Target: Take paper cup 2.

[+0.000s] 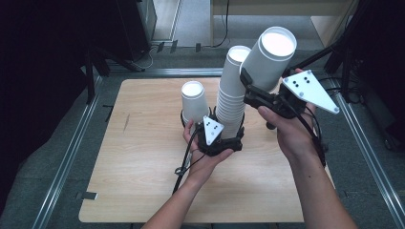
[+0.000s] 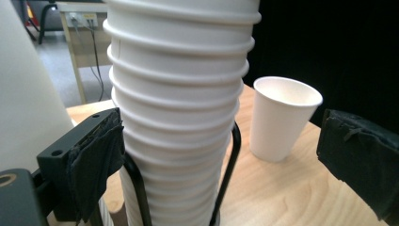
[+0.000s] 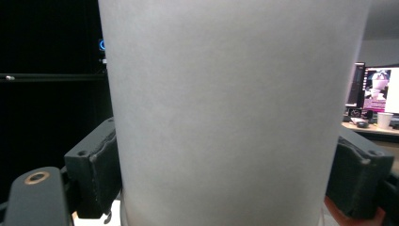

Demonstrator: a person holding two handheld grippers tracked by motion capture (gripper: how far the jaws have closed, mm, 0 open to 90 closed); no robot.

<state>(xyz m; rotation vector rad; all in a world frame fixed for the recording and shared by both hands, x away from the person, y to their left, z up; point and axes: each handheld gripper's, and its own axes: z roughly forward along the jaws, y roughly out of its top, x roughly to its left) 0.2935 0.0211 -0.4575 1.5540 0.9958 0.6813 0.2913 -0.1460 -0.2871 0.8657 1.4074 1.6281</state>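
A person's right gripper clasps a single white paper cup, lifted off the wooden table and tilted beside the top of a tall stack of cups. In the right gripper view that cup blocks nearly everything ahead. The left gripper sits at the base of the stack with jaws spread; in the left gripper view one pad touches the stack while the other stands well clear. The stack's top is cut off there. A lone cup stands just left of the stack.
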